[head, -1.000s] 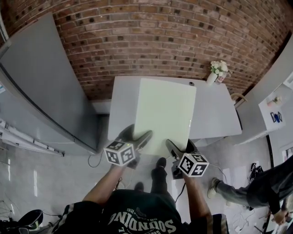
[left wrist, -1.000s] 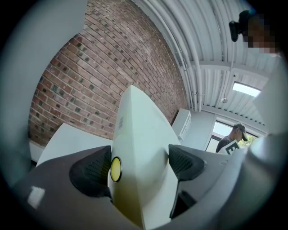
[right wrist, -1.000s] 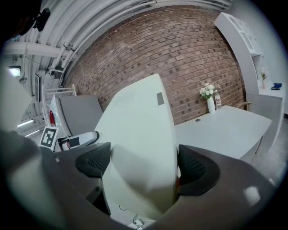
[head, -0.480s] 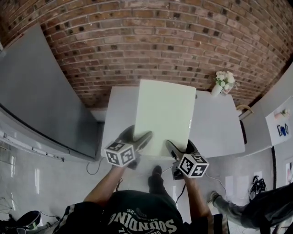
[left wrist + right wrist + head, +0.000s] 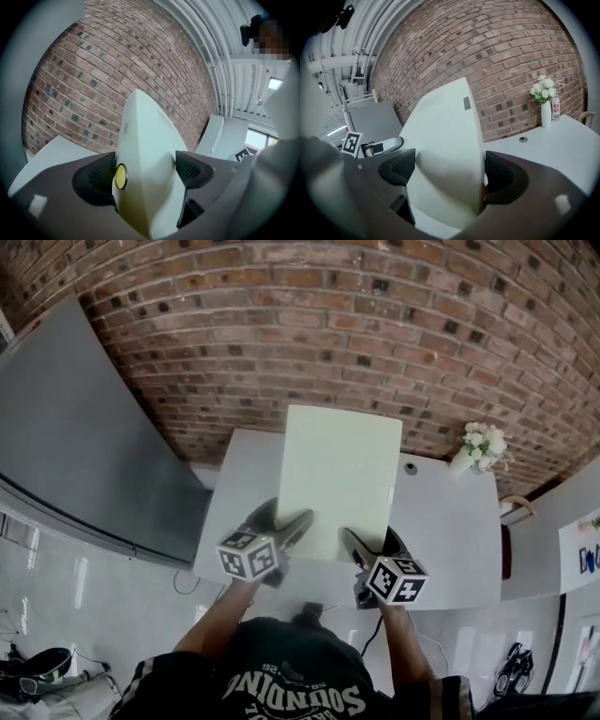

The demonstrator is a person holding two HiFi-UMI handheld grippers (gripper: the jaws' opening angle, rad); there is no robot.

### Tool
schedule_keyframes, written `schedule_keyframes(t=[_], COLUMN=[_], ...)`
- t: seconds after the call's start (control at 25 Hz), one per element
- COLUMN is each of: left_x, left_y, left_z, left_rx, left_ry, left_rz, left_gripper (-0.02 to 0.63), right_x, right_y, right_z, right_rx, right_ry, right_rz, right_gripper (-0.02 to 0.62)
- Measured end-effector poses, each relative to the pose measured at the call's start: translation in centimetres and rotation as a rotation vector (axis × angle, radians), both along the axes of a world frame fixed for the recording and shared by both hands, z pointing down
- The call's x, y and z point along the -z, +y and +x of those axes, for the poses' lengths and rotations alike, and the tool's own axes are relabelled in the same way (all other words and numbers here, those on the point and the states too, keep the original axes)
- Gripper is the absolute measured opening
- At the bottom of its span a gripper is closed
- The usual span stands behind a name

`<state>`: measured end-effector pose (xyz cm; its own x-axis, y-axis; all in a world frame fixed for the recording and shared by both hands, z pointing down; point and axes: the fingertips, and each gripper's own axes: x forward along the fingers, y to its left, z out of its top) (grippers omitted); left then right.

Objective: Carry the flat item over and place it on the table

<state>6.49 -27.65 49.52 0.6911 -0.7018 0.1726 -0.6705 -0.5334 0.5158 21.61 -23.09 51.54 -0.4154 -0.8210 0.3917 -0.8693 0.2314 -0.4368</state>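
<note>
Currently: flat panel (image 5: 337,474), clamped by left hand-held gripper (image 5: 289,524) and right hand-held gripper (image 5: 359,546), is over the bench (image 5: 441,521) at frame centre; not yet set down.

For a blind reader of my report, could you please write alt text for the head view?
A person holds a pale green flat panel by its near edge, left gripper and right gripper both shut on it, over a white table. A vase of flowers stands on the table's right, before a brick wall.

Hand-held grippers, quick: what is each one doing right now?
Left hand-held gripper: closed on the pale flat board, at its near edge.
Right hand-held gripper: closed on the same board.
</note>
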Motion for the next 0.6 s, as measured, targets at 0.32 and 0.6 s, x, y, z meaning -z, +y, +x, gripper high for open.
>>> schedule_keyframes(t=[0.32,0.6], left_x=[-1.3,-2.3], left_y=[-3.8,-6.8], left_z=[-0.2,-0.1], left_rx=[0.032,0.002], left_ry=[-0.026,-0.011], left_rz=[-0.031,-0.047], left_gripper=[0.394,0.394], right_x=[-1.5,-2.2], right_y=[-4.2,-6.6], right_z=[0.0,-0.1], right_rx=[0.032,0.0], right_ry=[-0.024,-0.008], right_rz=[-0.026,-0.037], right_gripper=[0.462,0.46])
